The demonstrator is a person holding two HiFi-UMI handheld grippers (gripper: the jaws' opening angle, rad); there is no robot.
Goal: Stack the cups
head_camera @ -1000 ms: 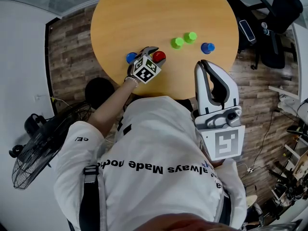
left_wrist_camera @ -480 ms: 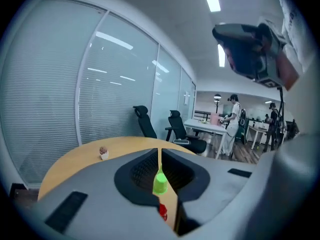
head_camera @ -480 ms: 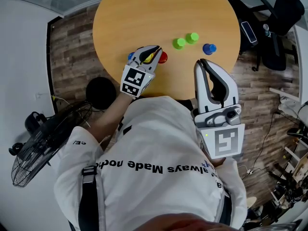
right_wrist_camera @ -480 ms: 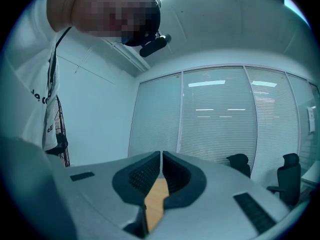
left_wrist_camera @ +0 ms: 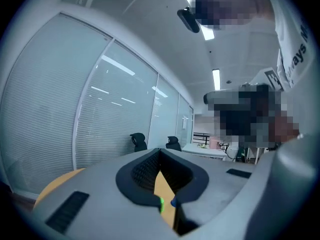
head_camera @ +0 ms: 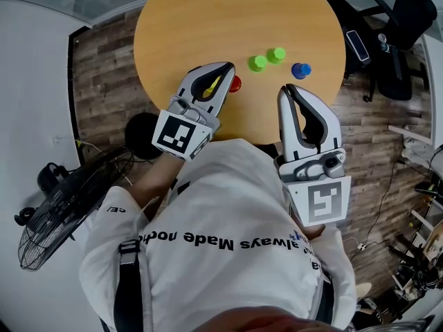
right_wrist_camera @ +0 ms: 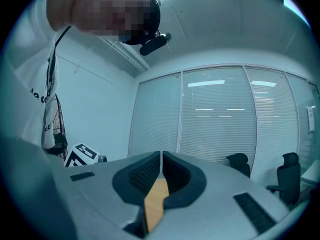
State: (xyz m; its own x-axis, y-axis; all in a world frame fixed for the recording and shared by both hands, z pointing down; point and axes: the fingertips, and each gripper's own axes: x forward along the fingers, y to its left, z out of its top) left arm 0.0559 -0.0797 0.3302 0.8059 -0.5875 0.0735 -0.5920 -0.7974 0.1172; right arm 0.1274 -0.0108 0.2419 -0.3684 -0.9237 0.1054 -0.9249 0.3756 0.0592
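Nearest the person, the right claw (head_camera: 292,90) hangs over the near edge of the tabletop (head_camera: 208,26), pressed shut with nothing in it. Just to its left, the left claw (head_camera: 225,68) is held level above the wood; its jaws have just been closing and meet on nothing. A yellow piece (head_camera: 213,84), probably a cup on the tabletop below, shows through the gap behind its tips, with the red cup (head_camera: 236,83) just beside it. Farther off, the nearer green cup (head_camera: 257,62) and the farther green cup (head_camera: 276,54) stand side by side, with the blue cup (head_camera: 300,70) near them, all unstacked. The work seems to be between grasps. Next, one claw must open, drop over a cup, pinch its wall and carry it above another.
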